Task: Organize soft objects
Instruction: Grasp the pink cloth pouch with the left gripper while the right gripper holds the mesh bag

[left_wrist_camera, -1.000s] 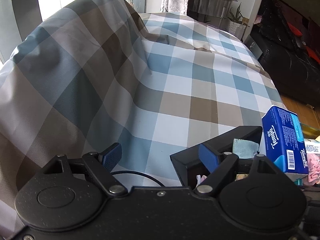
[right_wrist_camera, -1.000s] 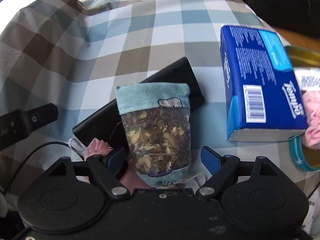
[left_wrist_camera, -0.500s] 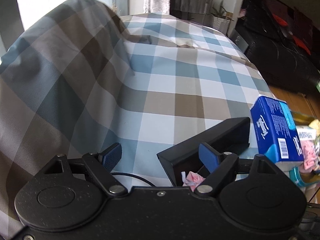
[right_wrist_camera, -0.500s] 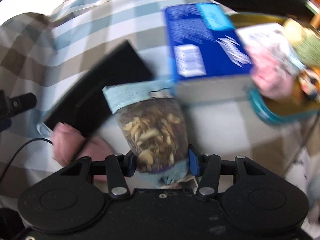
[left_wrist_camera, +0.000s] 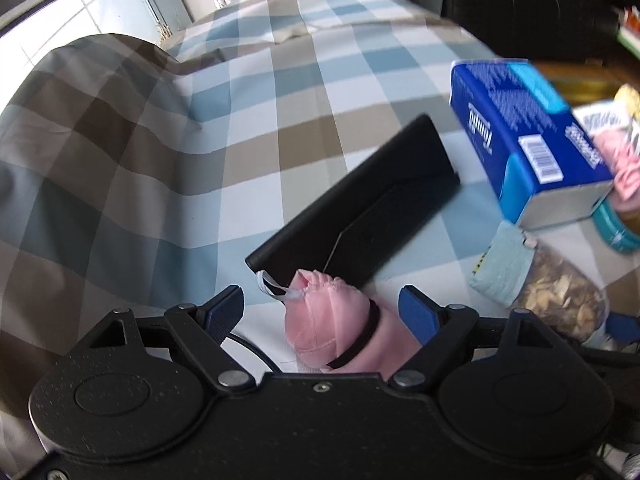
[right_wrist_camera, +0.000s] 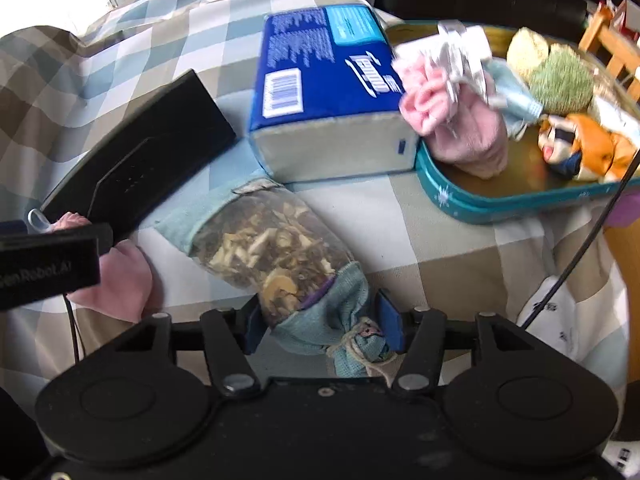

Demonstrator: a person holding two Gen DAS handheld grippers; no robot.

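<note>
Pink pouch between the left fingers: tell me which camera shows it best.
Left wrist view. The pink pouch lies whole between the open left gripper, black band visible. In the right wrist view, the other gripper covers most of it, leaving only pink edges.

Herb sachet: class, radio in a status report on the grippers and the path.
Right hand-held gripper shut on herb sachet. Left hand-held gripper open around pink pouch. Tissue pack stands beside teal tray.
</note>
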